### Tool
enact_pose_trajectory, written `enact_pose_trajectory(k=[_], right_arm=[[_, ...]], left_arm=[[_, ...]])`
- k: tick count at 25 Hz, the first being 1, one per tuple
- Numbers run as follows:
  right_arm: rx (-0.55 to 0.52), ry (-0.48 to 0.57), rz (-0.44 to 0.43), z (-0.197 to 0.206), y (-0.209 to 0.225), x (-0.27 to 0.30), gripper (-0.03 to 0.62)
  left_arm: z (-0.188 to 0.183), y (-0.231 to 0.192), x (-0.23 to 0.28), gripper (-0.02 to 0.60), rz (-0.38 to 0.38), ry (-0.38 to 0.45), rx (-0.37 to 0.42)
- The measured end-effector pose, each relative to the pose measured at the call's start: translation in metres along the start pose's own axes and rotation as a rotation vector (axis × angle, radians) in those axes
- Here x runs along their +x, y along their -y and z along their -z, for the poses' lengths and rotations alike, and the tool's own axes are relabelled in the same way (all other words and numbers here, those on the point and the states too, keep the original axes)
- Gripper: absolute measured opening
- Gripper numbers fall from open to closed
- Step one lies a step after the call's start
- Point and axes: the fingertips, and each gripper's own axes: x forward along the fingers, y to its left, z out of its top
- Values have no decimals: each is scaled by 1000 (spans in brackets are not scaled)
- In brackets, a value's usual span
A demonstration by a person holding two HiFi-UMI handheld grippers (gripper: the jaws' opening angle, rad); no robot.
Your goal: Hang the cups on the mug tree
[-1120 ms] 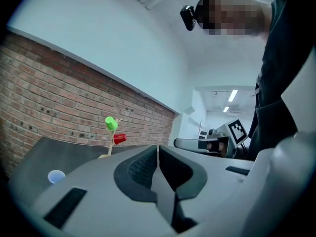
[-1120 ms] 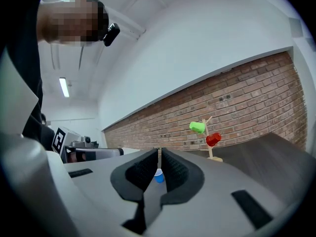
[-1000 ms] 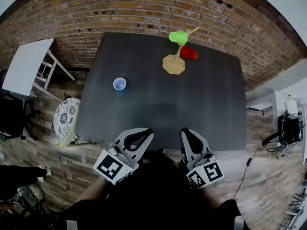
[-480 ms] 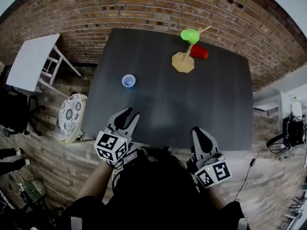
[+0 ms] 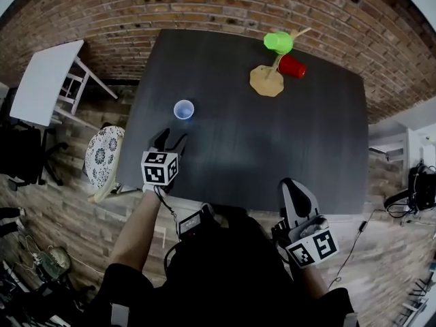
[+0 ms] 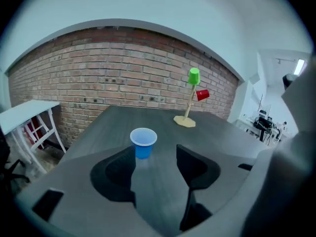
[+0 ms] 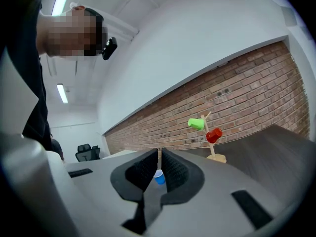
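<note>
- left gripper (image 5: 169, 137) has pushed out from the near table edge over the last second and is now just short of the blue cup (image 5: 183, 109), not touching
- its jaws are opening, already spread wide; in the left gripper view the cup stands upright past the tips, slightly left of centre, with nothing between the pads yet
- right gripper (image 5: 289, 184) has barely moved off the near edge of the dark table (image 5: 272, 148); jaws pressed together, empty, and the blue cup only shows far off through the slit
- meaning: this reads as the reach for the only cup left on the table; green cup (image 5: 278, 42) and red cup (image 5: 292, 66) already hang on the mug tree (image 5: 266, 82) at the far side, well apart from the blue one
- next, my guess: ease forward, nudge left so the cup sits between the pads, then close; light plastic cup, likely to tip or crush if squeezed hard
- writing: no brand, label or text readable; only black-and-white square markers on the gripper cubes, and the cups are plain
</note>
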Motion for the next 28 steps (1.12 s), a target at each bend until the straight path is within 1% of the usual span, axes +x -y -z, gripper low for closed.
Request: enact_pose_trajectory(k=[4, 8, 11, 14, 18, 21, 23, 28], right_arm=[[5, -26, 3, 2, 20, 10, 44], [7, -59, 14, 4, 42, 17, 44], [8, -74, 22, 2, 61, 23, 44], [17, -87, 27, 2, 80, 30, 44], [67, -94, 23, 3, 99, 42, 44], [96, -104, 13, 5, 104, 50, 45], [101, -115, 9, 8, 105, 53, 46], [112, -141, 9, 17, 107, 54, 44]], left_arm=[[4, -17, 45, 256, -48, -41, 107], [16, -31, 82, 271, -77, -91, 161], [25, -40, 104, 284, -112, -123, 153], [27, -45, 121, 296, -140, -133, 145], [31, -45, 140, 305, -136, -156, 157], [35, -45, 149, 305, -134, -173, 150], [37, -45, 152, 304, -147, -179, 142], [37, -44, 156, 304, -163, -161, 146]])
